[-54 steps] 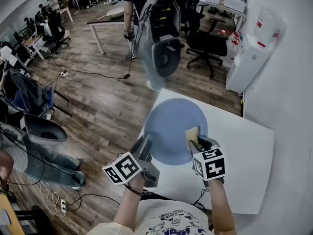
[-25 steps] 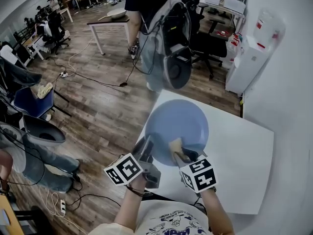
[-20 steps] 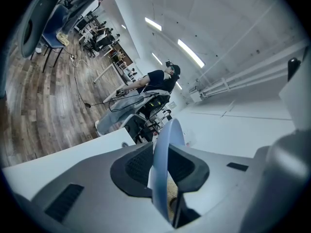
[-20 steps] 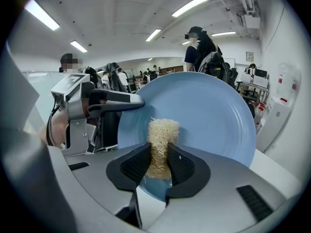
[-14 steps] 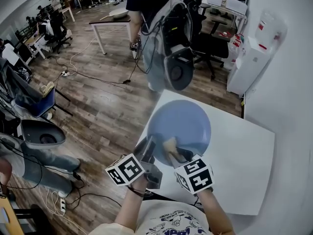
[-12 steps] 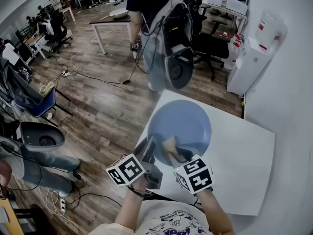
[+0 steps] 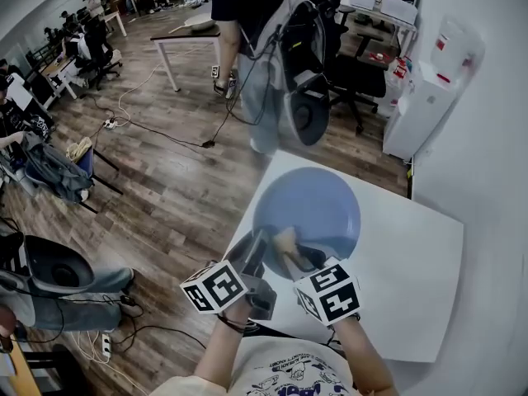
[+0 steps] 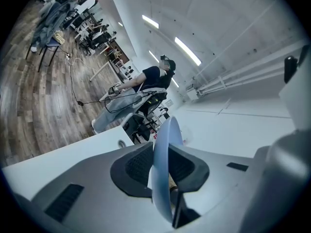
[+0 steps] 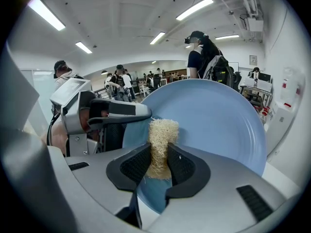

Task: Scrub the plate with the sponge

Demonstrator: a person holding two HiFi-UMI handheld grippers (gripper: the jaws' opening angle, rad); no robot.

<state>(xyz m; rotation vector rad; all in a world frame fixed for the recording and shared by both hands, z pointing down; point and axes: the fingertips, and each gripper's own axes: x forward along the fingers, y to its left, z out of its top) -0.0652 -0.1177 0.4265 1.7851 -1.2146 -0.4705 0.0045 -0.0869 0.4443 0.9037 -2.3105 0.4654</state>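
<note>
Your workspace is bounded by the wood floor [image 7: 165, 180] on the left and a white wall on the right. The white table [image 7: 412, 262] lies directly in front of you, its near-left corner under your grippers.

Note the surroundings beyond the table's far edge. A person carrying a grey backpack [image 7: 289, 64] stands close to that edge, just past the plate. A black office chair [image 7: 351, 73] stands behind that person, and a white water dispenser [image 7: 425, 97] stands against the right wall. A desk [image 7: 186, 35] stands further back on the floor, and cables run across the floor on your left. None of these touches the plate or the grippers.

The blue plate [image 7: 318, 209] is over the near-left part of the table, tilted with its face turned toward you. Whether its far rim rests on the table cannot be told.

The left gripper [image 8: 163, 169] pinches the plate's near-left rim, with one pad on each face of the plate.

The right gripper [image 9: 158, 166] pinches the fibrous tan sponge [image 9: 160, 140] between its pads. The sponge's free end lies against the plate's face in the lower-left area, just beside the left gripper's upper jaw.
</note>
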